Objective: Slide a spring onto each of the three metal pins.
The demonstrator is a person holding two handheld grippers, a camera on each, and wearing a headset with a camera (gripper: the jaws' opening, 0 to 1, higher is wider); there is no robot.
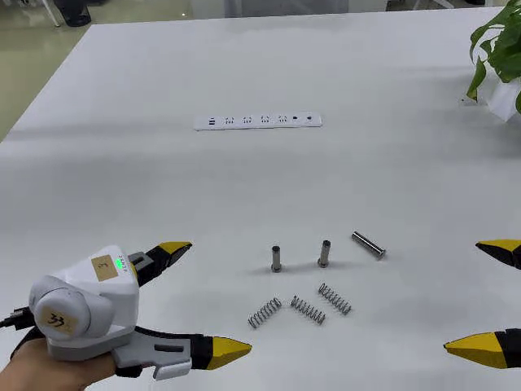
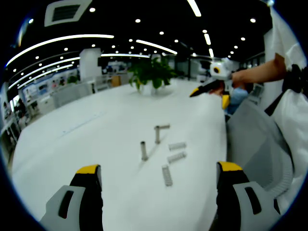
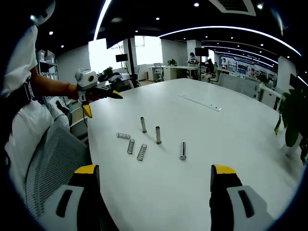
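Observation:
Two metal pins stand upright on the white table, one on the left [image 1: 276, 258] and one a little to its right [image 1: 325, 253]. A third pin [image 1: 368, 244] lies flat to their right. Three springs [image 1: 264, 312] [image 1: 308, 309] [image 1: 334, 298] lie in a row in front of the pins. My left gripper [image 1: 207, 297] is open at the lower left, left of the springs, nothing between its yellow tips. My right gripper [image 1: 488, 297] is open at the right edge, right of the pins. The pins [image 2: 143, 150] [image 3: 158, 135] and springs [image 2: 166, 174] [image 3: 141, 152] lie ahead of each gripper [image 2: 159, 175] [image 3: 151, 175].
A white power strip [image 1: 258, 121] lies farther back at the table's middle. A potted plant [image 1: 498, 57] stands at the far right corner. The table's near edge [image 3: 91, 144] runs beside a grey mesh chair [image 3: 45, 163].

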